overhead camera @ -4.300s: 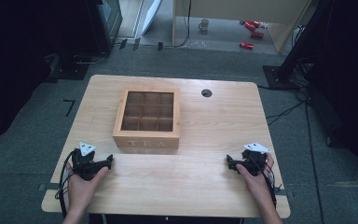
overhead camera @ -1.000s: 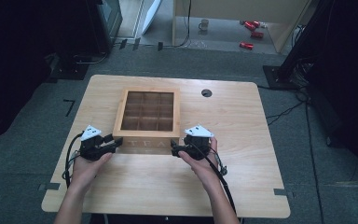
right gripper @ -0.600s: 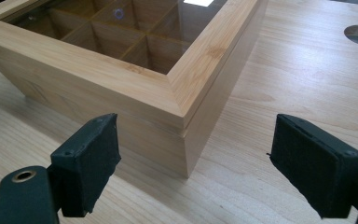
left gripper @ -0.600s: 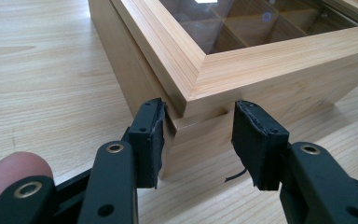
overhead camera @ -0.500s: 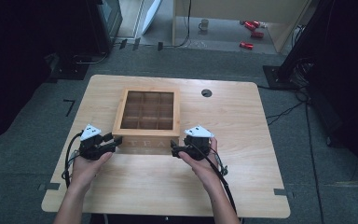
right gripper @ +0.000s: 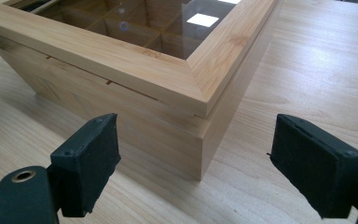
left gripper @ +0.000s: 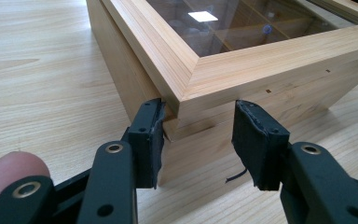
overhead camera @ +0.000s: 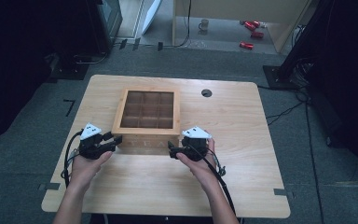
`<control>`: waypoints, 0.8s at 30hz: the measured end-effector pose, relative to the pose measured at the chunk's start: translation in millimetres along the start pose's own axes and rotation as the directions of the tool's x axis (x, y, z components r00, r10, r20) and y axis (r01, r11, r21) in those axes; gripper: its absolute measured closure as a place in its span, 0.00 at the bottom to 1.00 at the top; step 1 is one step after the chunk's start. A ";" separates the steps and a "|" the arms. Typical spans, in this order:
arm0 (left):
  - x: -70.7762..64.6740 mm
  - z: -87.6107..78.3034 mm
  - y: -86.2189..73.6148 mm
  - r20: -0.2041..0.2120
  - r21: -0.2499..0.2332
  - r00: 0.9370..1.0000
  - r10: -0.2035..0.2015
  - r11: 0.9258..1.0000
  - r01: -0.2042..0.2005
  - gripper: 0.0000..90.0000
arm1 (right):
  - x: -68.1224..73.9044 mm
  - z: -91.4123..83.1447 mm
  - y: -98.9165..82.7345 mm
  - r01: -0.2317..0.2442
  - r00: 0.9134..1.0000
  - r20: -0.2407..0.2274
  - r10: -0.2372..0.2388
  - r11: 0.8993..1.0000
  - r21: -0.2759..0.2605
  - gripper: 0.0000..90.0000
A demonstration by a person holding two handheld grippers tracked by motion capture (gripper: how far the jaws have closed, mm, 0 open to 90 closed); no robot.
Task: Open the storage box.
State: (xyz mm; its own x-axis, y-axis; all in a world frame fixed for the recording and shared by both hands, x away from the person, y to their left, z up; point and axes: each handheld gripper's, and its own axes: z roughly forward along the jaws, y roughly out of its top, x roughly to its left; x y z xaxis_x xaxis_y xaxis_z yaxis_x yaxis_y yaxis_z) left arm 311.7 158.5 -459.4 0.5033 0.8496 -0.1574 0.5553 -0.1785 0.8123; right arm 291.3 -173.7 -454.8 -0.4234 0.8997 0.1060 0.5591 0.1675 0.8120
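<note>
On the worktop (overhead camera: 242, 154), a pale wooden table with a round hole (overhead camera: 206, 93) near its far edge, a wooden box (overhead camera: 147, 120) sits toward the middle, a little closer to the far edge than to the near one. Its lid is a wooden frame around a glass pane, and through the glass a grid of wooden dividers shows. The lid lies down on the box body, with a thin seam between the two visible in both gripper views. At the box's near left corner, the left gripper (overhead camera: 114, 140) is held in the person's left hand (overhead camera: 87, 161); in the left gripper view its jaws stand apart on either side of that corner, one pad (left gripper: 150, 140) touching or almost touching the left side wall just under the lid's edge, the other pad (left gripper: 256, 140) just in front of the near wall, and I cannot tell whether that one touches the wood. At the box's near right corner, the right gripper (overhead camera: 171, 150) is held in the right hand (overhead camera: 200, 161); in the right gripper view its jaws are spread wide, well clear of the corner that rises between them, neither pad touching the box. Both forearms reach in over the near edge of the worktop, and a black cable (overhead camera: 219, 175) trails back from the right gripper along the arm.
</note>
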 end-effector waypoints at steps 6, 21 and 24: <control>-0.3 -1.2 1.6 0.003 -0.004 1.000 -0.002 1.000 0.002 0.60 | -1.4 7.8 -0.5 -0.017 0.999 0.028 0.017 1.000 -0.009 0.19; 14.3 -12.7 2.3 0.062 -0.079 0.992 -0.112 0.990 0.116 0.62 | 3.5 20.4 -5.9 0.038 0.996 0.085 -0.034 0.998 -0.043 0.34; 15.4 -12.2 1.0 0.067 -0.072 0.991 -0.112 0.991 0.117 0.61 | 4.1 19.6 -5.1 0.047 0.995 0.091 -0.042 0.998 -0.050 0.34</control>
State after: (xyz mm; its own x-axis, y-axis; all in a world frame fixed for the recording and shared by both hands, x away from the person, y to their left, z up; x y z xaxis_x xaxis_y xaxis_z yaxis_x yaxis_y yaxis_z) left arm 311.9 177.5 -454.1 0.4812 0.8289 -0.2852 0.5616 -0.0418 0.8263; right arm 300.6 -162.9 -469.7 -0.3801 0.9247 0.0188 0.5018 0.1892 0.8440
